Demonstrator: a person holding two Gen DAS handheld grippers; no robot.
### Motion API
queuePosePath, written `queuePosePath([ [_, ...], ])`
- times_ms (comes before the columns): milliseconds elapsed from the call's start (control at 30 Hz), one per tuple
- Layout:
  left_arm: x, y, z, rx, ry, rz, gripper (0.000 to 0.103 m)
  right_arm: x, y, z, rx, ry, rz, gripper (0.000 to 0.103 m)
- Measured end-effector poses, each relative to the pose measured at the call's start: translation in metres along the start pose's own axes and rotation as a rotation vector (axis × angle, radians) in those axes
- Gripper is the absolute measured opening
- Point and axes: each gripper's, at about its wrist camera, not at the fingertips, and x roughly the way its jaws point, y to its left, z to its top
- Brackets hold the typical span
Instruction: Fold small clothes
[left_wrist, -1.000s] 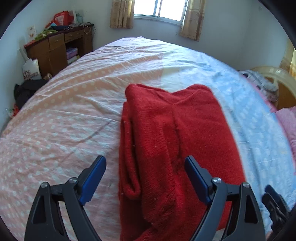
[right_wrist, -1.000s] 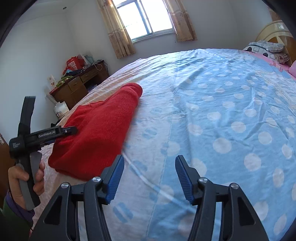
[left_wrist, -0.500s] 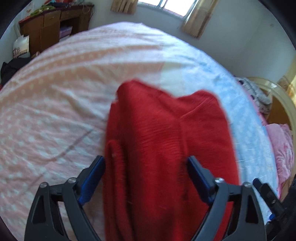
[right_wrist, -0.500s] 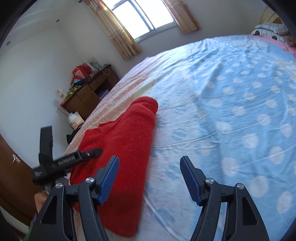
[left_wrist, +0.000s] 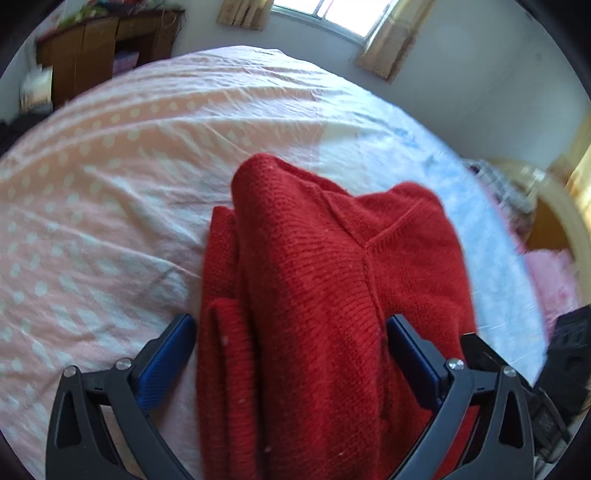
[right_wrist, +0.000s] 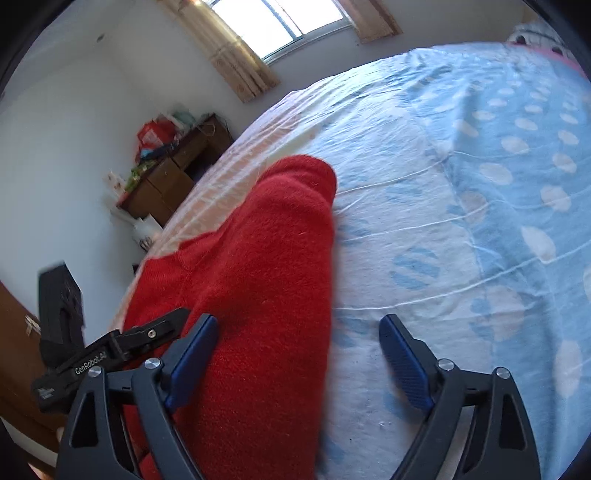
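Folded red knitted sweater (left_wrist: 317, 280) on the polka-dot bedsheet (left_wrist: 110, 192); left gripper (left_wrist: 291, 354) spread wide astride it, right gripper (right_wrist: 299, 350) wide over its right edge.

sweater (left_wrist: 332, 295) on bed (left_wrist: 110, 192), desk (left_wrist: 96, 51) behind

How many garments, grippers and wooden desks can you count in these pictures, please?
Red sweater: 1
Grippers: 2, the left gripper and the right gripper, both open
Wooden desk: 1
Total: 4
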Motion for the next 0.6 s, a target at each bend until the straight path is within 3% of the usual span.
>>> queuePosePath([
  [167, 0.003, 0.004, 0.002, -0.013, -0.011, -0.015, 0.103, 0.003, 0.004, -0.001, -0.024, 0.006, -0.017, 0.090],
  [367, 0.006, 0.003, 0.005, -0.009, -0.017, -0.011, 0.103, 0.016, 0.024, -0.001, -0.138, 0.051, -0.057, 0.087],
  [433, 0.007, 0.003, 0.005, -0.008, -0.019, -0.014, 0.103, 0.017, 0.026, -0.002, -0.153, 0.058, -0.019, 0.069],
  [600, 0.006, 0.000, 0.005, 0.008, -0.027, -0.011, 0.093, 0.014, 0.033, -0.005, -0.146, 0.054, -0.018, 0.054],
])
